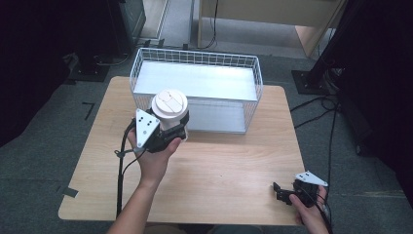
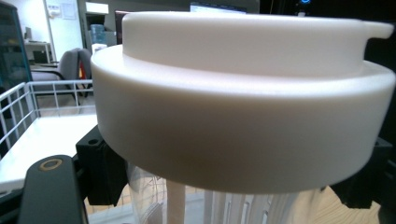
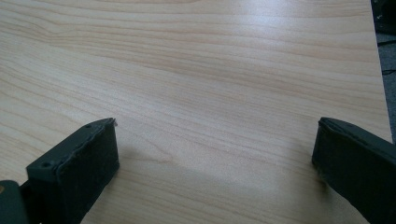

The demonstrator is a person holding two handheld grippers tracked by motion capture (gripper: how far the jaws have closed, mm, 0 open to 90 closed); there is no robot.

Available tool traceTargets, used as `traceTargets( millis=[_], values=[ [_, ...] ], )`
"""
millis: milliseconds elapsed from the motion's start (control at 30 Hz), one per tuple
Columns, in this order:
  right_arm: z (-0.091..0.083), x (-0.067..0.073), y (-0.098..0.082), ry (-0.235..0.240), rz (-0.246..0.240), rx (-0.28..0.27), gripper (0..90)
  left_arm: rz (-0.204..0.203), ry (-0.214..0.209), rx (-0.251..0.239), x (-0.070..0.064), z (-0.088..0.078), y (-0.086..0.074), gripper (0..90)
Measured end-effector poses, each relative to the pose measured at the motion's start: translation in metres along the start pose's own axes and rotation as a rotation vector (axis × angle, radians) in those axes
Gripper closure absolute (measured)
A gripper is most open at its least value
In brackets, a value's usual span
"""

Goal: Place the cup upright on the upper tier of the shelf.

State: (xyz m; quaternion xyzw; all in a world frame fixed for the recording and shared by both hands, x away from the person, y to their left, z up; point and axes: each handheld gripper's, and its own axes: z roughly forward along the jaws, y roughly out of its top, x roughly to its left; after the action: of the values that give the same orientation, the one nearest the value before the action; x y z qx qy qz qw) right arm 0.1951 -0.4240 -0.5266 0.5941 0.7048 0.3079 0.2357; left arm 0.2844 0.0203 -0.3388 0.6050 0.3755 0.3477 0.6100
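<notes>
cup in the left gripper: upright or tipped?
Upright. The cup sits lid-up between the left gripper's fingers, its white lid roughly level in the left gripper view, beside the wire basket.

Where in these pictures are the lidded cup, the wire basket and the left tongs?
lidded cup [image 1: 169, 104]: high view, top of its white lid.
wire basket [image 1: 197, 51]: high view, far rim.
left tongs [image 1: 171, 131]: high view, between the tips, shut on the cup.

A white wire basket [image 1: 204, 68] is set on the wooden table [image 1: 219, 170] just beyond the fingers; black cables [image 1: 316, 109] are strewn on the floor.
</notes>
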Motion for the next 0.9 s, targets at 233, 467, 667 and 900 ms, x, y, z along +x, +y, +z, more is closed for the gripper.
traceTargets(
  millis=[233,467,667,900],
  values=[
    [0.0,0.0,0.0,-0.001,0.002,0.001,0.3,0.008,-0.003,-0.024,0.001,0.009,0.016,16.4],
    [0.0,0.0,0.0,0.001,0.003,0.001,0.3,0.028,0.02,-0.048,0.003,0.021,0.025,16.5],
    [0.0,0.0,0.0,0.003,0.006,0.002,0.2,0.005,0.048,-0.06,0.01,0.037,0.03,16.4],
    [0.0,0.0,0.0,0.002,0.005,0.002,0.2,0.019,0.053,-0.097,0.014,0.056,0.037,16.4]
  ],
)
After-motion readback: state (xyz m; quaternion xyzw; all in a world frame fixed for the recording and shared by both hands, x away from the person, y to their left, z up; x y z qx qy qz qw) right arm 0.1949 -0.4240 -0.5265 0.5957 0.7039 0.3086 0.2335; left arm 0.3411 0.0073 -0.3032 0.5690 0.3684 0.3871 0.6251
